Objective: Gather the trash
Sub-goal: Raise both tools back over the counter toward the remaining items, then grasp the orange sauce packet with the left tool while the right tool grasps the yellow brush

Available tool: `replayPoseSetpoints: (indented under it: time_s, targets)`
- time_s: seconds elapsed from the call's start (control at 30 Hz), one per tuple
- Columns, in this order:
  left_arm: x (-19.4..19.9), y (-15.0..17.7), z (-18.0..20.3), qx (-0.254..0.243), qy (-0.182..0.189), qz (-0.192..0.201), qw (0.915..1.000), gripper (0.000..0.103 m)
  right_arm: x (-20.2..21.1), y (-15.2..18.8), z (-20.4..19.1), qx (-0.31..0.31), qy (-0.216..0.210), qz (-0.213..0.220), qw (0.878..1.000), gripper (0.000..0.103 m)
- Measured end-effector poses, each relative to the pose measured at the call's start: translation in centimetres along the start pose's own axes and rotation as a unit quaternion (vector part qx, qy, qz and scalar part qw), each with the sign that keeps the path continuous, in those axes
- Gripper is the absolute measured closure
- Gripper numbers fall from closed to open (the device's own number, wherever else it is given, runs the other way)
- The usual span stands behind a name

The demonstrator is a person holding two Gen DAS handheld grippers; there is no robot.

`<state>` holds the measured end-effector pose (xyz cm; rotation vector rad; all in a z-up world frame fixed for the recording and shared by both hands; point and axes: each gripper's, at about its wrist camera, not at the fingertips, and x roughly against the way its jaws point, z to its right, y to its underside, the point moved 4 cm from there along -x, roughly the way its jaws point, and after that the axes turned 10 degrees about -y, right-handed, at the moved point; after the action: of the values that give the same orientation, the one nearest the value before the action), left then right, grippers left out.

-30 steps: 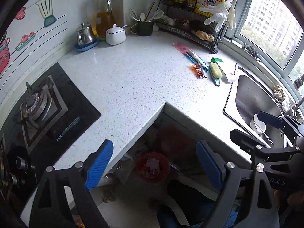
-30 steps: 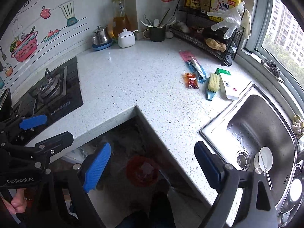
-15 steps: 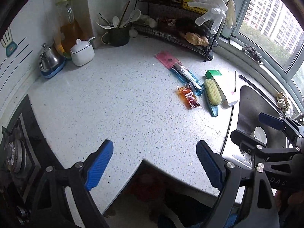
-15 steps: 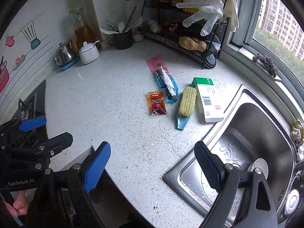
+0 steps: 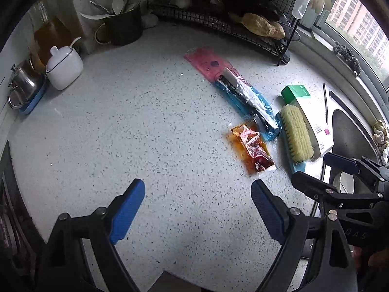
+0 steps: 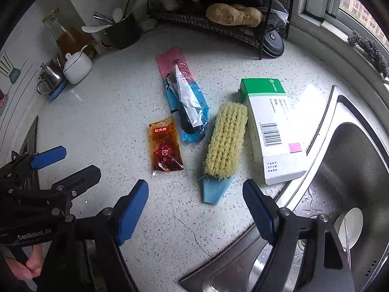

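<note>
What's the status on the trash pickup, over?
Left gripper open, empty. Right gripper empty, jaws closing, above the counter. Sauce packet and blue wrapper untouched. Brush lies close beside them.

"GenRobot.AI" on left claw point(image 6: 57, 163) body; "0.20" on green-white box point(image 6: 272, 129).

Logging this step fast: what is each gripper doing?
Left gripper: open, holding nothing.
Right gripper: jaws closing, nothing between them.
</note>
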<state>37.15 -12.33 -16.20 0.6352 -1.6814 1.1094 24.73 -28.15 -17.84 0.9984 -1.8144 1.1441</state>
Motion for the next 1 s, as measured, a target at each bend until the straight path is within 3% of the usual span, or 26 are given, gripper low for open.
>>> replayPoseSetpoints:
  time_s: [0.37, 0.6, 0.77, 1.0]
  targets:
    - [-3.3, -2.2, 0.9, -0.011, 0.004, -0.027, 0.9996, 0.015, -2.2, -1.8, 1.8, -0.024, -0.015, -0.017, 0.999, 0.029]
    - [-3.2, -2.7, 1.2, -0.009, 0.008, -0.025, 0.9996, 0.015, -2.0, -2.0, 2.9, -0.014, 0.001, -0.016, 1.0, 0.064]
    - [-2.4, -2.2, 1.3, -0.007, 0.013, -0.024, 0.9996, 0.015, -1.1, -1.5, 2.7, -0.007, -0.001, -0.008, 1.0, 0.068]
    - [-1.0, -2.2, 2.5, -0.008, 0.036, -0.02, 0.9991, 0.015, 2.7, -0.5, 2.4, -0.014, 0.002, 0.046, 0.999, 0.068]
